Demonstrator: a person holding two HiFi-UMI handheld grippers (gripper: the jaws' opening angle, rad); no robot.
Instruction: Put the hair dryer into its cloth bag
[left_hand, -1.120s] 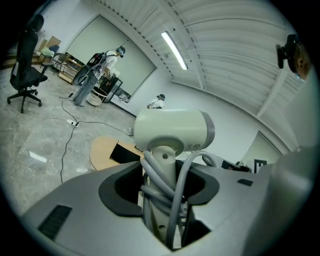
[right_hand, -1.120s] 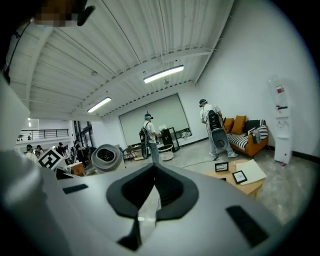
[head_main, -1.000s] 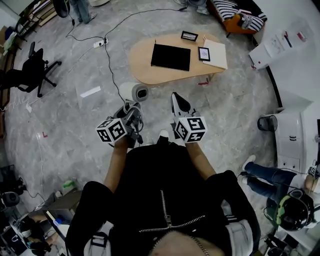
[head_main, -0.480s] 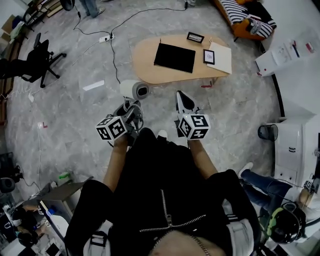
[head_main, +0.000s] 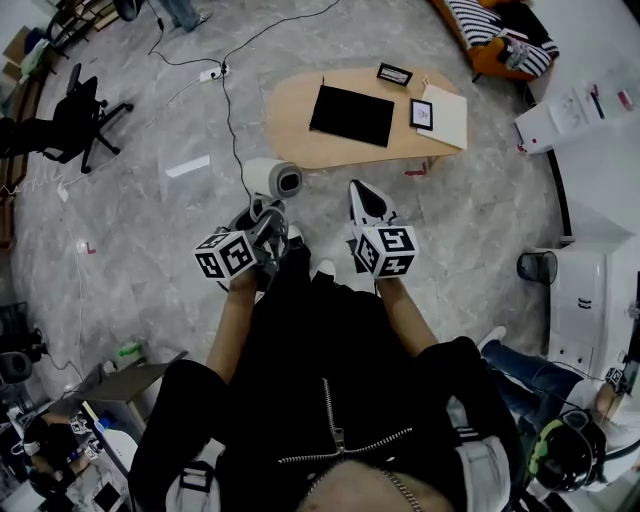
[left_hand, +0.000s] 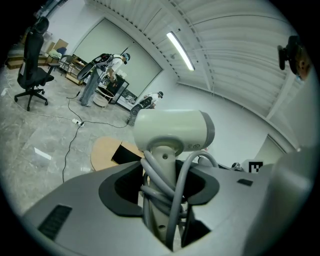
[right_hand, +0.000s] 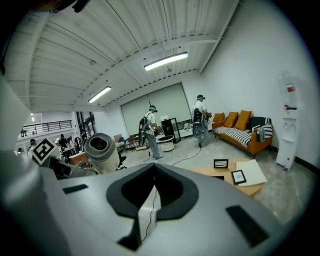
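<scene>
My left gripper (head_main: 264, 216) is shut on the handle of the light grey hair dryer (head_main: 273, 178), whose grey cord is wound round that handle (left_hand: 161, 185). The dryer's head (left_hand: 172, 131) stands upright above the jaws, and its nozzle shows in the right gripper view (right_hand: 101, 150). The black cloth bag (head_main: 350, 114) lies flat on the low oval wooden table (head_main: 290, 135) ahead, apart from both grippers. My right gripper (head_main: 360, 196) is shut and holds nothing. It is held beside the left one, short of the table's near edge.
On the table there are also two small framed pictures (head_main: 392, 74) (head_main: 422, 114) and a white pad (head_main: 448, 115). A power strip with cable (head_main: 212, 73) lies on the floor, an office chair (head_main: 62, 118) stands left, a striped sofa (right_hand: 245, 131) stands behind, and people stand in the distance.
The right gripper has drifted a little toward the table. The left gripper still holds the hair dryer in about the same place.
</scene>
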